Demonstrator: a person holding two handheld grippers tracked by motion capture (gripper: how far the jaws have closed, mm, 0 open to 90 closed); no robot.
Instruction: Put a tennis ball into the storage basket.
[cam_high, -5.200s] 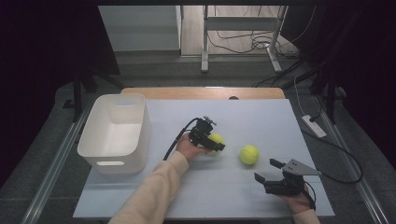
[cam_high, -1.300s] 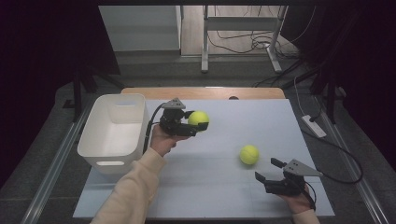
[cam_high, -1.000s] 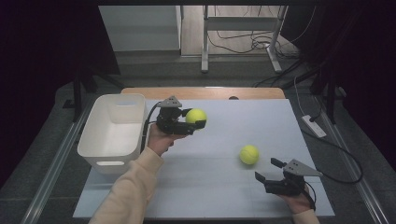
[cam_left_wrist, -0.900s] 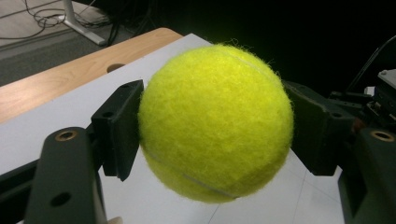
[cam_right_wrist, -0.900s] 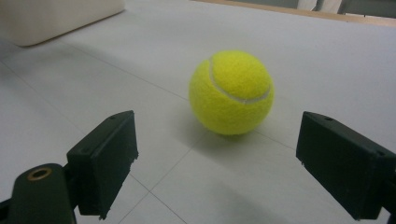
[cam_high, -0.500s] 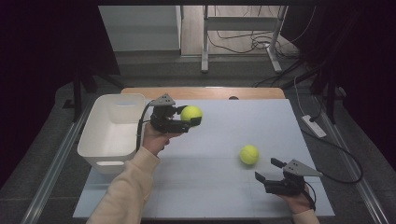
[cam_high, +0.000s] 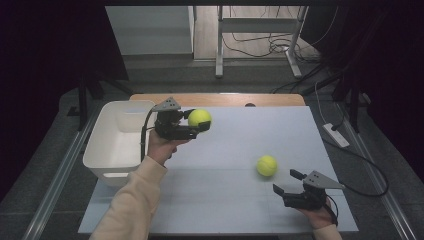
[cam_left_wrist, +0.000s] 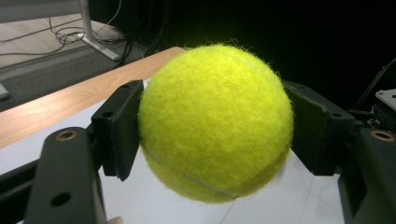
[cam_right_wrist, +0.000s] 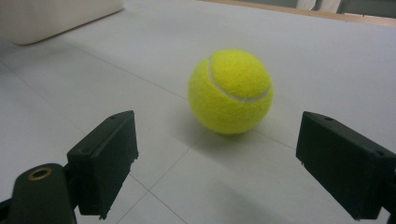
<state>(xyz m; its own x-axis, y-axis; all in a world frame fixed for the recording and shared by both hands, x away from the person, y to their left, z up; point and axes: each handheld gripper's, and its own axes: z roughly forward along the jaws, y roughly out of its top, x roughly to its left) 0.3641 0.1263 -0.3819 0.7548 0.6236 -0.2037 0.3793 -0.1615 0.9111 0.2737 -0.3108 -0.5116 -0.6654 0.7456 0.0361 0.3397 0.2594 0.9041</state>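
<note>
Two fuzzy yellow-green felt tennis balls were in play. In the high view, my left gripper (cam_high: 200, 124) held one tennis ball (cam_high: 199, 118) clamped between its jaws, lifted above the pale grey table (cam_high: 240, 200). The white rectangular plastic bin (cam_high: 111, 150) lay directly to the left of that held ball, its open mouth facing up, just beside my left hand (cam_high: 161, 147); that sideways gap was what the drop would turn on, I judged. The second ball (cam_high: 267, 165) rested on the table, near and slightly ahead-left of my right gripper (cam_high: 286, 183), well apart from the bin.

In the left gripper view, the black pads (cam_left_wrist: 122, 128) pressed both flanks of the round, nappy ball (cam_left_wrist: 215, 122), its pale seam curving underneath; the wooden table edge (cam_left_wrist: 70, 100) ran behind.

In the right gripper view, my jaws stood wide apart with nothing between them, and the loose ball (cam_right_wrist: 230, 91) sat straight ahead on the smooth matt surface, centred between them, a corner of the bin (cam_right_wrist: 56, 16) beyond.
</note>
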